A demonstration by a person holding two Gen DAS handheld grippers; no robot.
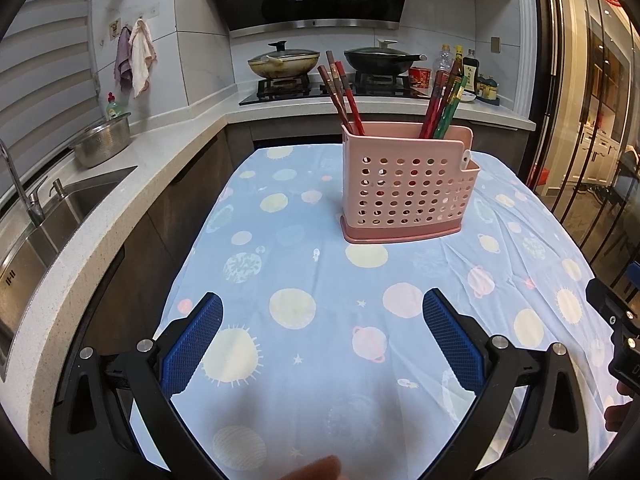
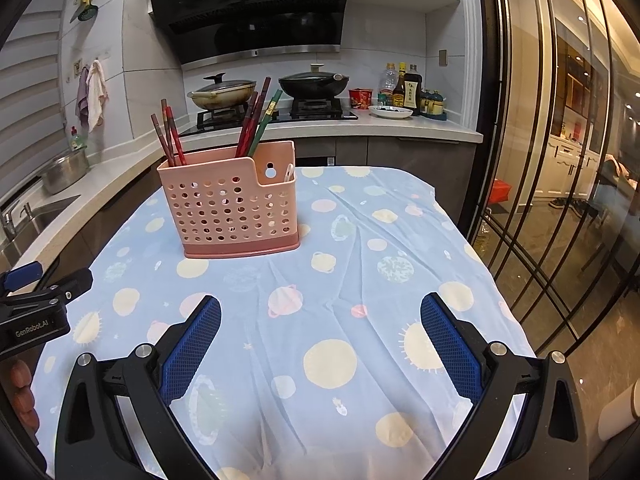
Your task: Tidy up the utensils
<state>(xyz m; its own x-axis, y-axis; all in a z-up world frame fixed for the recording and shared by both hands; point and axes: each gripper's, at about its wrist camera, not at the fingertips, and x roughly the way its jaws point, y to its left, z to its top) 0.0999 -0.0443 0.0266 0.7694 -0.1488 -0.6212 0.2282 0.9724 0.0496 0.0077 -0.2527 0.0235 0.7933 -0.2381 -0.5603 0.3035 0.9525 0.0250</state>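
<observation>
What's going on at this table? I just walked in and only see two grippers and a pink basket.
A person holds a gripper in each hand over a table with a planet-print cloth. Both the left gripper and the right gripper are open and hold nothing. The pink basket stands upright on the cloth, with chopsticks already in two bunches, one at each end. No loose utensils show on the cloth.
</observation>
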